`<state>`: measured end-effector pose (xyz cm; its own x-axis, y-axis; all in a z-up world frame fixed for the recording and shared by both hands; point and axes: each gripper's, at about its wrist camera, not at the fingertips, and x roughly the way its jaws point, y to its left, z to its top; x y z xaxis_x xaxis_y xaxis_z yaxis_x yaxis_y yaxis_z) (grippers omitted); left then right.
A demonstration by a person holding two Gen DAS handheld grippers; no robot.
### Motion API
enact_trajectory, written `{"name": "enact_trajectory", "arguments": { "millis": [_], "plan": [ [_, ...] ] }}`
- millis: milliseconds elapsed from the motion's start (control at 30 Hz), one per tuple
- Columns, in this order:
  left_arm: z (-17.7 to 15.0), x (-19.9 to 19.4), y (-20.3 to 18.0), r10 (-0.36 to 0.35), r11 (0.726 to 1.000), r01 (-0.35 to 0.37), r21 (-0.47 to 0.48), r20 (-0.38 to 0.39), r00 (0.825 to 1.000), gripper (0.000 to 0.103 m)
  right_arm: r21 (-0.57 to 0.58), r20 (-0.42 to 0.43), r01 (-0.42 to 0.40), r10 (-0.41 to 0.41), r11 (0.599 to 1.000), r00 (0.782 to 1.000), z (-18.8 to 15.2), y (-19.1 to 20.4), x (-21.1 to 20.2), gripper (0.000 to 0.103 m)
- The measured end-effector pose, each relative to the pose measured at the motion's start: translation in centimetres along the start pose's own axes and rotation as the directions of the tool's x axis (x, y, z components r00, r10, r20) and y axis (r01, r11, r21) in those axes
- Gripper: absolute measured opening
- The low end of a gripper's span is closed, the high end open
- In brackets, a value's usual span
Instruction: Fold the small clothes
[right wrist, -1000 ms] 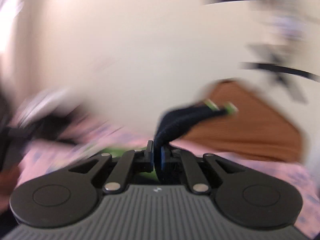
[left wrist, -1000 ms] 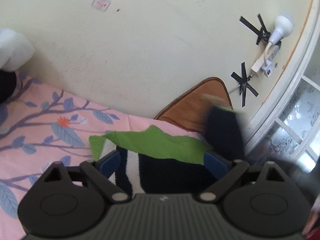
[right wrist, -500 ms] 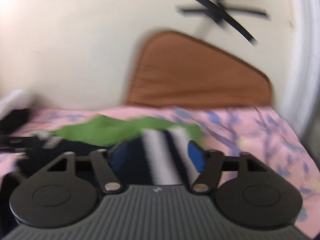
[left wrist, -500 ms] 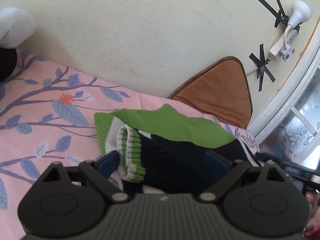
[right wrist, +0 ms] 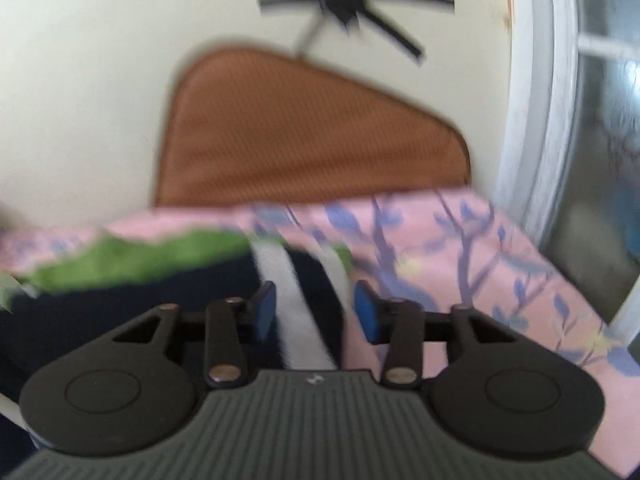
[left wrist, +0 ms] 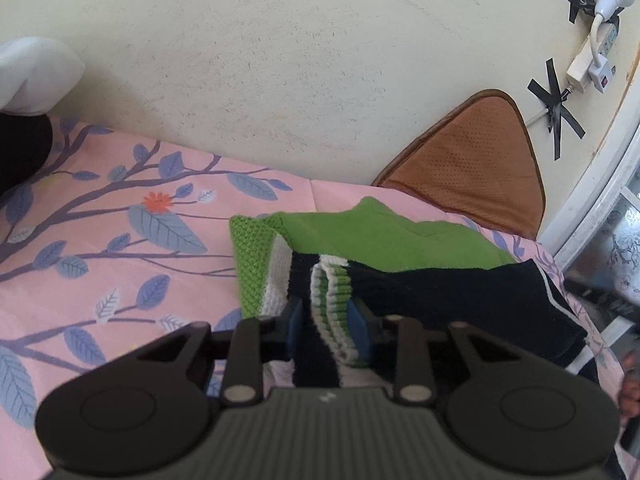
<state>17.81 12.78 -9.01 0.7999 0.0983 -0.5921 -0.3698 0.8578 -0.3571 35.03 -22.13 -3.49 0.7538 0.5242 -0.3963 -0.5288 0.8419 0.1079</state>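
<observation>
A small knit sweater [left wrist: 392, 248], green, white and dark navy, lies on the pink leaf-print sheet [left wrist: 120, 248]. Its navy sleeve is folded across the body toward the left. My left gripper [left wrist: 326, 320] has closed in on the sleeve's striped green-and-white cuff [left wrist: 332, 300], with the blue pads pressing on both sides. In the blurred right wrist view my right gripper [right wrist: 314, 308] is open, its pads apart over the sweater's navy and white striped edge [right wrist: 296, 300], holding nothing.
A cream wall stands close behind the bed. A brown triangular cushion [left wrist: 476, 160] leans against it at the right. A window frame [left wrist: 600, 200] borders the right side. A white and black bundle [left wrist: 28, 92] lies far left. A power strip [left wrist: 592, 56] is taped to the wall.
The right gripper let go of the navy sleeve after carrying it across the sweater and pulled back to the right. The left gripper's jaws narrowed from wide open onto the striped cuff.
</observation>
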Motion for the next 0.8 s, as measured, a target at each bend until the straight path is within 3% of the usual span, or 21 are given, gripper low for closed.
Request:
{"name": "enact_trajectory", "arguments": {
  "millis": [67,133,233,300,333,400,500,567,700,800],
  "plan": [
    [-0.1,-0.5,-0.1,0.007,1.0,-0.007,-0.001,0.027,1.0,0.028,0.014,0.014,-0.099,0.099,0.995,0.995,0.7,1.2,-1.0,0.048],
    [-0.1,-1.0,-0.2,0.025,1.0,-0.025,0.008,0.052,0.998,0.028,0.027,-0.027,-0.235,0.235,0.972,0.972,0.9,2.8,-1.3,0.046],
    [0.1,-0.2,-0.2,0.059,0.998,-0.059,0.014,0.02,0.998,0.027,0.046,-0.146,-0.398,0.4,0.916,0.905,-0.5,5.5,-0.1,0.044],
    [0.2,-0.2,0.1,0.056,0.998,-0.056,0.003,0.02,0.998,0.027,0.08,-0.287,-0.447,0.45,0.891,0.846,-2.3,7.5,2.5,0.034],
    [0.2,-0.2,0.2,0.05,0.999,-0.049,-0.006,0.02,0.999,0.028,0.06,-0.232,-0.443,0.444,0.895,0.866,-3.2,8.2,3.0,0.032],
    [0.2,-0.4,0.7,0.034,0.999,-0.033,-0.027,0.022,0.999,0.028,-0.038,-0.215,-0.411,0.394,0.911,0.894,-3.3,10.0,3.5,0.032],
    [0.3,-0.5,1.0,0.024,0.999,-0.023,-0.042,0.021,1.0,0.028,-0.068,-0.258,-0.382,0.354,0.921,0.899,-2.2,11.2,3.5,0.035],
    [0.4,-0.6,1.0,0.022,0.999,-0.021,-0.042,0.022,1.0,0.031,-0.113,-0.225,-0.394,0.362,0.912,0.904,-1.9,11.6,2.1,0.035],
    [0.5,-1.3,0.8,0.039,0.998,-0.035,-0.053,0.065,0.997,0.038,-0.146,-0.18,-0.471,0.445,0.87,0.877,-1.6,12.7,-0.1,0.035],
    [0.8,-2.1,1.2,0.046,0.996,-0.037,-0.081,0.108,0.993,0.038,-0.179,-0.237,-0.524,0.481,0.833,0.844,-2.0,15.7,0.6,0.033]
  ]
}}
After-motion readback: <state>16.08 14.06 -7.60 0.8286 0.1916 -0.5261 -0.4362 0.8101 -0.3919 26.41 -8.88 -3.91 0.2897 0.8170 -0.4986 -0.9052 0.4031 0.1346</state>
